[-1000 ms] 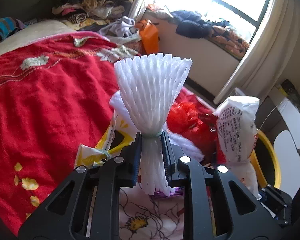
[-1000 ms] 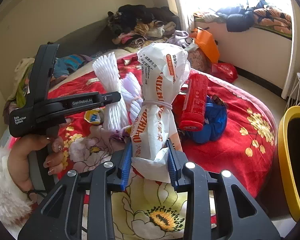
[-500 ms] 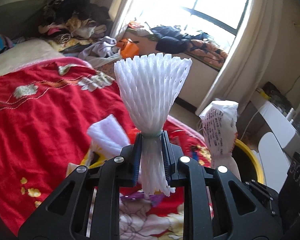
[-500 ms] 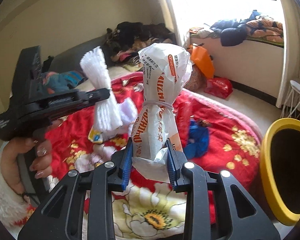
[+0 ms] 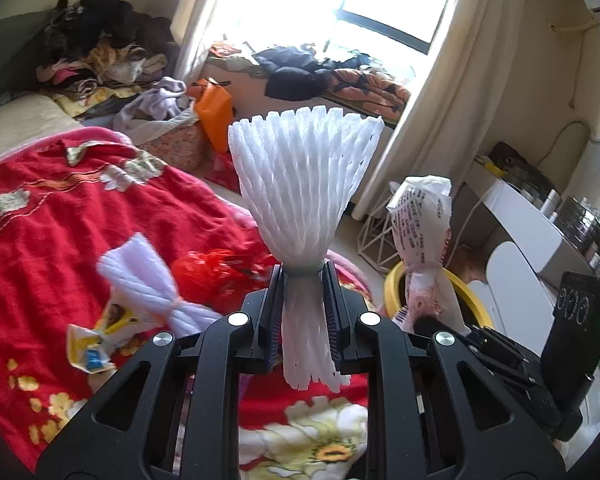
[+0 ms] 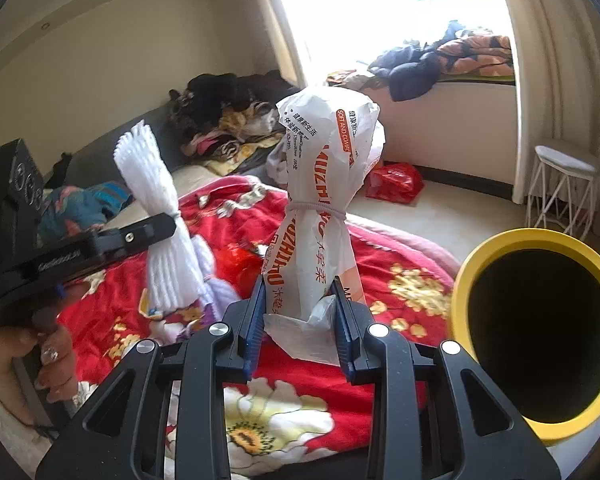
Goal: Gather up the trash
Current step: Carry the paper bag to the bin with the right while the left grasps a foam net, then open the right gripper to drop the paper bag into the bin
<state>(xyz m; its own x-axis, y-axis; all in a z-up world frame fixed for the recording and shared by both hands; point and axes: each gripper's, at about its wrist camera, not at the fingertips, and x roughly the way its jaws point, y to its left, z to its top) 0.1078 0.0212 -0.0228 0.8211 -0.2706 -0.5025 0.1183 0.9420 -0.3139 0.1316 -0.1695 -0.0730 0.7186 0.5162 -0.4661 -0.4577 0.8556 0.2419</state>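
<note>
Gripping foam net point(image 5: 304, 200) left | wrapper point(image 6: 320, 200) right | bin point(image 6: 536, 332) nearer now

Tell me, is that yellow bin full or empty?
Cannot tell. The yellow bin shows only a dark mouth in the right wrist view; nothing shows above its rim, and its bottom is out of sight.

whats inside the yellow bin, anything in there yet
In the right wrist view the yellow bin shows only a dark opening, so nothing inside can be made out. In the left wrist view the white printed bag covers most of its mouth.
</note>
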